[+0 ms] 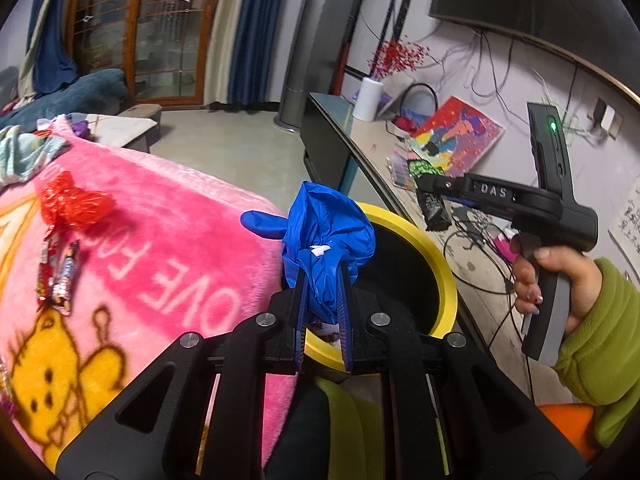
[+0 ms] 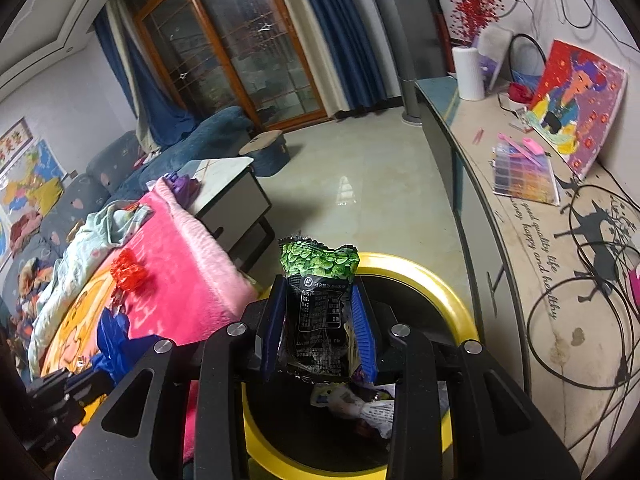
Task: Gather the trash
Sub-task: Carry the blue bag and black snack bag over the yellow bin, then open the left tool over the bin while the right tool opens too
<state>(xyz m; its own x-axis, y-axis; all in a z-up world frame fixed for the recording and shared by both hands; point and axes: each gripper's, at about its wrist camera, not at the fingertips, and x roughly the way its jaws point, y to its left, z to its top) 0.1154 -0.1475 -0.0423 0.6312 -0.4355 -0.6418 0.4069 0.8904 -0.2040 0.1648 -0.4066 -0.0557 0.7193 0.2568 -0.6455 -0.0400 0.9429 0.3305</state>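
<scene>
My left gripper (image 1: 324, 276) is shut on a crumpled blue glove (image 1: 328, 232), held at the near rim of a yellow-rimmed black bin (image 1: 444, 268). My right gripper (image 2: 319, 285) is shut on a green and black snack packet (image 2: 318, 312), upright over the bin (image 2: 456, 300), which has paper and wrappers in its bottom. In the left wrist view the right gripper (image 1: 426, 190) hangs beyond the bin with the packet (image 1: 436, 212), held by a hand (image 1: 560, 276) in a green sleeve. A red wrapper (image 1: 74, 202) and candy wrappers (image 1: 58, 276) lie on the pink blanket (image 1: 168, 232).
A long counter (image 2: 520, 220) runs along the right wall with cables, a painting (image 2: 576, 104), a bead tray (image 2: 524, 176) and a white roll (image 2: 468, 72). A low table (image 2: 232, 196) and a blue sofa (image 2: 120, 160) stand behind the blanket; bare floor (image 2: 360, 184) lies between.
</scene>
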